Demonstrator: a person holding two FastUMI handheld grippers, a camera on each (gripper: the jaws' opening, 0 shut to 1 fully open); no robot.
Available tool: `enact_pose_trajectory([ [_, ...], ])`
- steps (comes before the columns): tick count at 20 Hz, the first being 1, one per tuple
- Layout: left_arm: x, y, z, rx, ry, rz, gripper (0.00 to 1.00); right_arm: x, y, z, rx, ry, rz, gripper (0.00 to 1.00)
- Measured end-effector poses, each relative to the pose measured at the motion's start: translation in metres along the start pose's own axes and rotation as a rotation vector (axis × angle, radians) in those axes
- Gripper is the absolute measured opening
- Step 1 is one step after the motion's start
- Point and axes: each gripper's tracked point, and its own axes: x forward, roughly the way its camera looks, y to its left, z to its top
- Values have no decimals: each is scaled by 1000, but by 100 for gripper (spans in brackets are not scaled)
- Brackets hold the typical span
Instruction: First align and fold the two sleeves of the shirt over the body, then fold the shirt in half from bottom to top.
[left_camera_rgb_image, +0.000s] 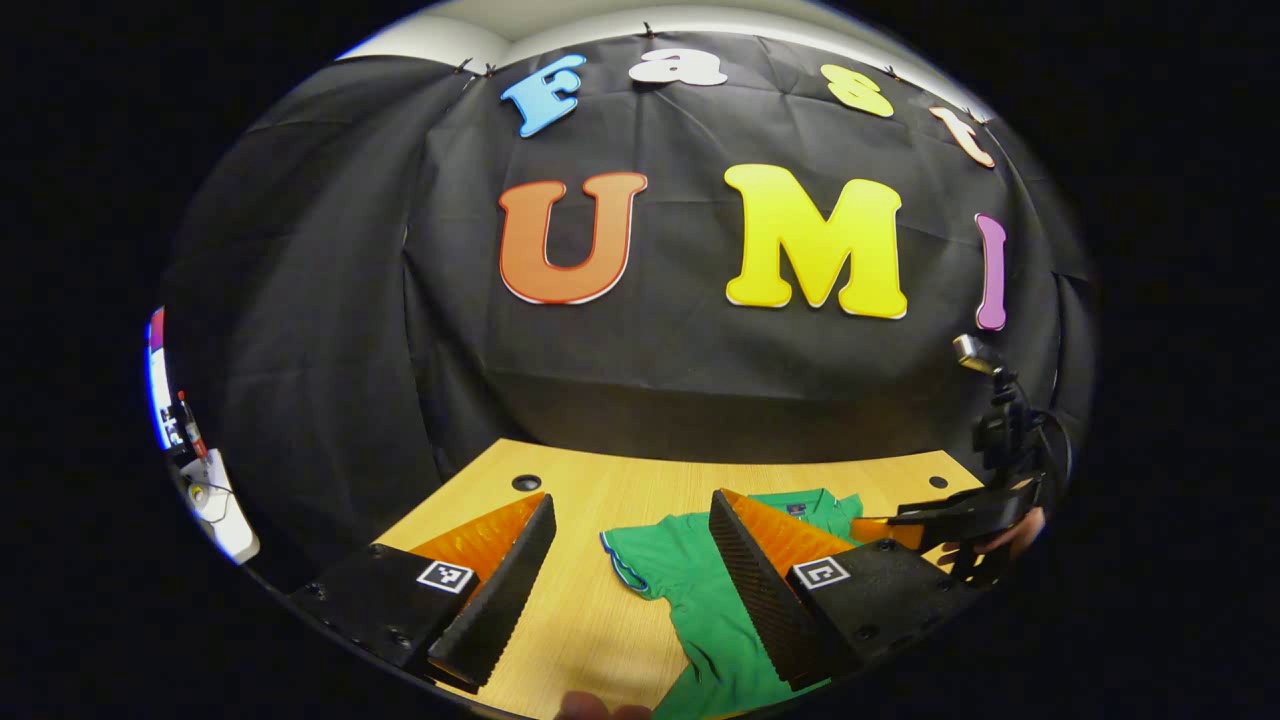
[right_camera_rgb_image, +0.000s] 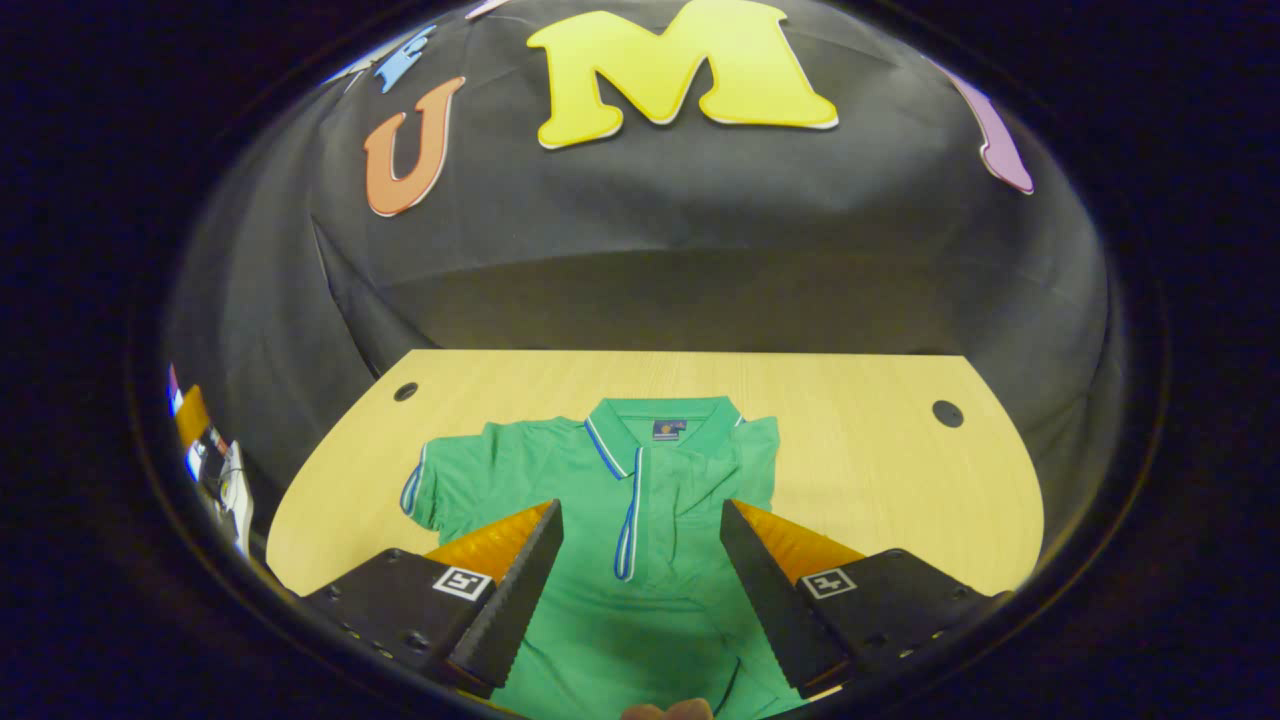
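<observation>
A green polo shirt (right_camera_rgb_image: 640, 500) lies flat on the wooden table (right_camera_rgb_image: 880, 480), collar (right_camera_rgb_image: 665, 418) at the far end. One short sleeve (right_camera_rgb_image: 420, 490) sticks out to the left in the right gripper view; the other side ends in a straight edge, its sleeve apparently folded in. My right gripper (right_camera_rgb_image: 640, 505) hovers open above the chest, nothing between its fingers. In the left gripper view the shirt (left_camera_rgb_image: 690, 570) lies to the right. My left gripper (left_camera_rgb_image: 630, 500) stands open over its sleeve edge and bare table (left_camera_rgb_image: 590, 600). The right gripper (left_camera_rgb_image: 895, 522), held by a hand, hangs beyond the shirt.
Two round cable holes (right_camera_rgb_image: 405, 391) (right_camera_rgb_image: 946, 411) sit near the table's far corners. The black cloth wall rises just behind the far edge. White equipment (left_camera_rgb_image: 215, 500) stands off the table to the left. Bare wood lies on both sides of the shirt.
</observation>
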Motion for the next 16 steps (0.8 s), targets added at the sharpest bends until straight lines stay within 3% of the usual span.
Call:
enact_pose_trajectory([
  [4, 41, 4, -52, -97, 129, -16, 100, -49, -7, 1, 3, -13, -19, 96],
  [9, 94, 8, -101, -131, 220, -21, 98, -106, -31, 1, 7, -31, -95, 96],
  [16, 136, 12, -163, -136, 381, -13, 98, -150, -35, -3, -9, -42, -117, 96],
])
